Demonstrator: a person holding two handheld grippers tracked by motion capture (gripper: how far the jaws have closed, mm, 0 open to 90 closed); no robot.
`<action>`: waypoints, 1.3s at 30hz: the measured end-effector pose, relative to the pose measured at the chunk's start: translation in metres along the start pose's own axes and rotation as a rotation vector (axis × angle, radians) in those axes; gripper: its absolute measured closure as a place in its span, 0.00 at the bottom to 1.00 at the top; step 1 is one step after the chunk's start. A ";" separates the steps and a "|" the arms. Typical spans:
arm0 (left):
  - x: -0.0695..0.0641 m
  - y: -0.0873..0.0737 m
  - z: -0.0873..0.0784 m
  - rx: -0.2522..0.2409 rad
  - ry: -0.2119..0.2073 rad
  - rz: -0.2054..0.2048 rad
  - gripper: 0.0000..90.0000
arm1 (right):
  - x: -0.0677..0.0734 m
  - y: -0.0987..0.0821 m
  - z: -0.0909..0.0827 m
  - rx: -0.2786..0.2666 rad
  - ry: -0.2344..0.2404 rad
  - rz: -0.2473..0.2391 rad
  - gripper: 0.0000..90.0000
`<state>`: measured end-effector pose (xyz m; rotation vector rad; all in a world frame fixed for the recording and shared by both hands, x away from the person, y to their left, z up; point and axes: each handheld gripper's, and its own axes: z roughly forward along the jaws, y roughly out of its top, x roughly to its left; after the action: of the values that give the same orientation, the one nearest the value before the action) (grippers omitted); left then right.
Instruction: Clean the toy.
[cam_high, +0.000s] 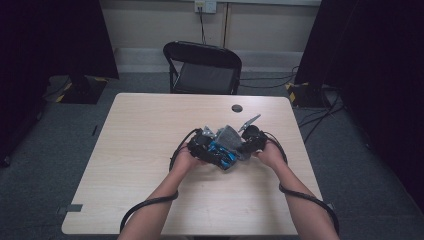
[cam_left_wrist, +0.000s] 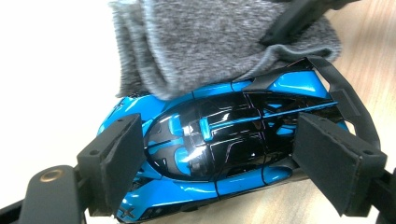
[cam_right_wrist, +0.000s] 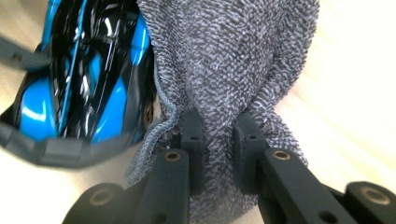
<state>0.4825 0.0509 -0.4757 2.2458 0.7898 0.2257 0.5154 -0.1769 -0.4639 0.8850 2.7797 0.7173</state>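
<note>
I count one table (cam_high: 150, 150), one blue-and-black toy car (cam_left_wrist: 219, 135) and one grey cloth (cam_right_wrist: 233, 60), both near the table's middle. My left gripper (cam_left_wrist: 217, 161) clamps the car across its body. My right gripper (cam_right_wrist: 218, 140) pinches the cloth, which lies against the car.

High view reads dim to me: dark curtains at both sides go near black, while the pale wooden table (cam_high: 150, 165) catches soft overhead light. In both gripper views the tabletop blows out to white. Sharp glare streaks the glossy blue-and-black toy car (cam_left_wrist: 219, 140); the fuzzy grey cloth (cam_right_wrist: 224, 60) looks slightly soft.
</note>
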 end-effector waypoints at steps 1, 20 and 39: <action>0.000 0.000 0.000 -0.001 0.001 -0.007 0.19 | 0.000 -0.002 -0.001 -0.002 0.001 0.002 0.86; -0.001 0.001 -0.001 0.012 0.010 -0.006 0.21 | 0.005 -0.047 -0.024 -0.034 0.020 0.030 0.86; -0.004 0.002 -0.002 0.017 0.025 0.000 0.22 | 0.021 -0.080 -0.054 -0.087 0.059 0.037 0.87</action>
<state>0.4797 0.0484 -0.4726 2.2624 0.8079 0.2490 0.4435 -0.2434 -0.4550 0.9159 2.7649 0.8768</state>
